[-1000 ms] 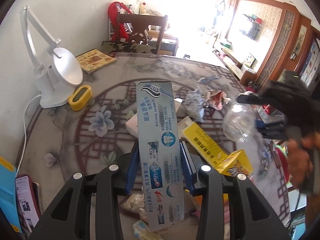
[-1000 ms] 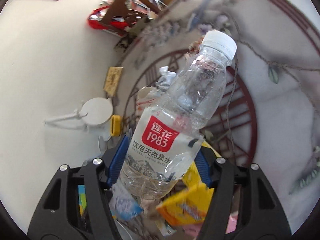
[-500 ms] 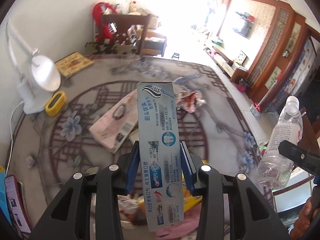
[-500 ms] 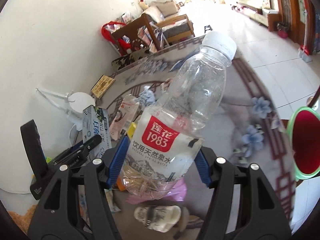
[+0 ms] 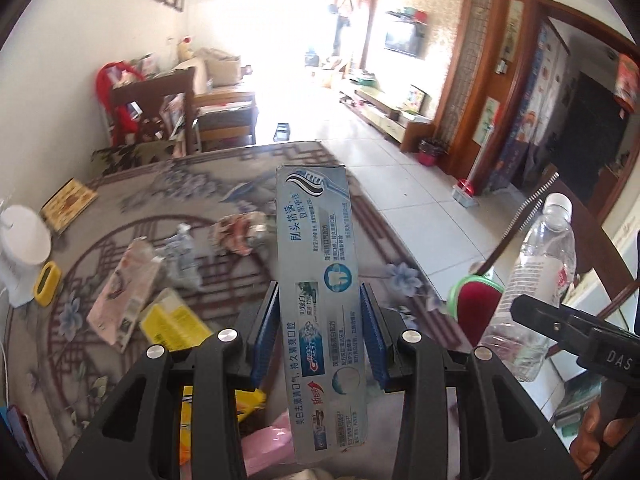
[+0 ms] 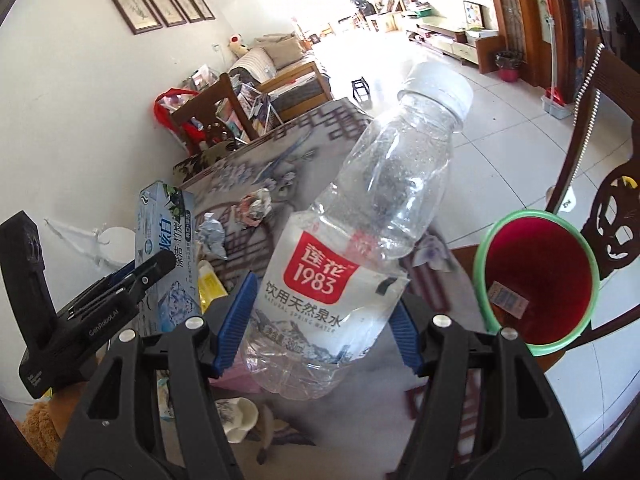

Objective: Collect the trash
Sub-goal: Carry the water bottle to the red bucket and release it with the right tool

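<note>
The left gripper (image 5: 320, 336) squeezes one long pale blue toothpaste box (image 5: 320, 280) above the table's edge. The right gripper (image 6: 316, 332) squeezes one clear plastic bottle (image 6: 352, 248). Beside the patterned table (image 5: 224, 168) stands one red bin with a green rim (image 6: 536, 280), holding a small paper scrap (image 6: 506, 298).

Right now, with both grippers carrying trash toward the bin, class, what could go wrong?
1. The bottle sits tilted in the right gripper; the smooth plastic might slip before reaching the bin.
2. The toothpaste box, long and gripped low by the left gripper, may pivot out.
3. The bin's mouth looks narrow; dropping both together could miss.
</note>
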